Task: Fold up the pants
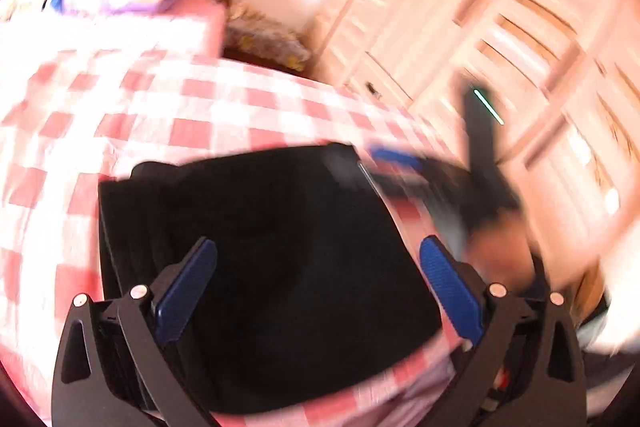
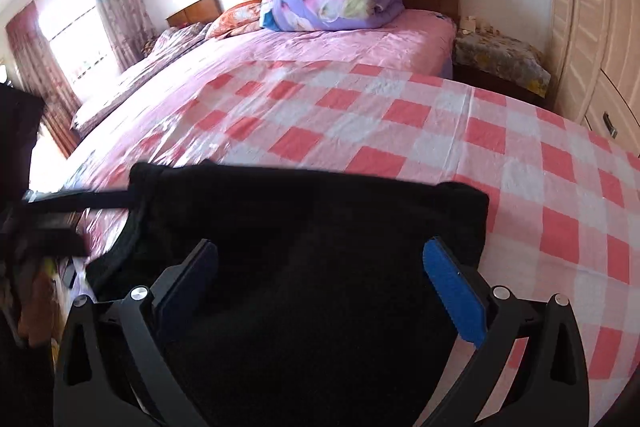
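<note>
Two claws hang over one dark garment: black fabric pants (image 2: 304, 227) lying in a compact, already doubled-over rectangle on the pink-and-white checked sheet (image 2: 520, 155) of the bed. At the left, the left claw (image 1: 318, 283) has its blue-padded fingers (image 1: 186, 291) spread wide, nothing between them; the pants lie below and just ahead of it, its tips hovering over their near half. That view is smeared with motion, so I cannot tell whether the pads touch the cloth. A thin black strap or cord (image 2: 80, 203) runs off the garment's left corner. Further right, the right claw (image 2: 320, 287) is equally wide open and empty, with the pants filling the space under and beyond its fingers, their far edge near the middle of the sheet. The folding looks well advanced, perhaps between folds. A next move would call for closing both claws on one edge of the bundle, at matching corners, so the layers lift together without sliding apart.
</note>
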`<action>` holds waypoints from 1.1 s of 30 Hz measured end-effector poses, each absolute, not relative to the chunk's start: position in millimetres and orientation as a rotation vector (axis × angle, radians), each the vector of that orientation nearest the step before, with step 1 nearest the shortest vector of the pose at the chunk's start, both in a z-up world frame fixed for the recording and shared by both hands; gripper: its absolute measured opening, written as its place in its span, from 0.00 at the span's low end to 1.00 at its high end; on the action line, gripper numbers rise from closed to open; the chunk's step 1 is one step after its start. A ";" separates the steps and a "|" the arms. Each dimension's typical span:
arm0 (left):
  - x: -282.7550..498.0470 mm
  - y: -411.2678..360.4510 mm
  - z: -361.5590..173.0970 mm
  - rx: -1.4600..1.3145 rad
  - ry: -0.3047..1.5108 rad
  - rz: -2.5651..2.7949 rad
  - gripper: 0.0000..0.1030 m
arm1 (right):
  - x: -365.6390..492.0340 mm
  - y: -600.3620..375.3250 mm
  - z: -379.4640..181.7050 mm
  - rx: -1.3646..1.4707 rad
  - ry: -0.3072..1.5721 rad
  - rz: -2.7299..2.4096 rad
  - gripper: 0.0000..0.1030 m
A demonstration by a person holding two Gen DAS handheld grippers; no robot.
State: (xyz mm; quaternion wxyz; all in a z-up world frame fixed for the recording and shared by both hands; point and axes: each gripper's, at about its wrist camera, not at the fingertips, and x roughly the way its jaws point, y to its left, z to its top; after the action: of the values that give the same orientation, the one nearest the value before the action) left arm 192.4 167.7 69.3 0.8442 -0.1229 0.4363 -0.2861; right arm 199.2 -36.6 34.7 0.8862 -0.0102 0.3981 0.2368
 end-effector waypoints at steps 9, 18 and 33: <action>281.3 154.0 1.3 -0.214 1.217 -0.477 0.98 | 101.7 -11.0 -6.8 -0.257 0.823 0.529 0.96; 272.9 155.0 1.8 -0.202 1.138 -0.506 0.98 | 64.8 47.6 -30.8 -0.472 0.720 0.539 0.96; 253.8 163.7 -0.1 -0.212 0.978 -0.577 0.99 | 269.9 -101.0 -9.4 0.411 0.971 0.853 0.96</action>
State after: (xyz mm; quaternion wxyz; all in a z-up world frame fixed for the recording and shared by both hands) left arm 253.8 163.7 -0.1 0.8378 -0.1004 0.4622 -0.2726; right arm 269.9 -101.0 -9.4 0.7787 0.1899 0.4493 0.3945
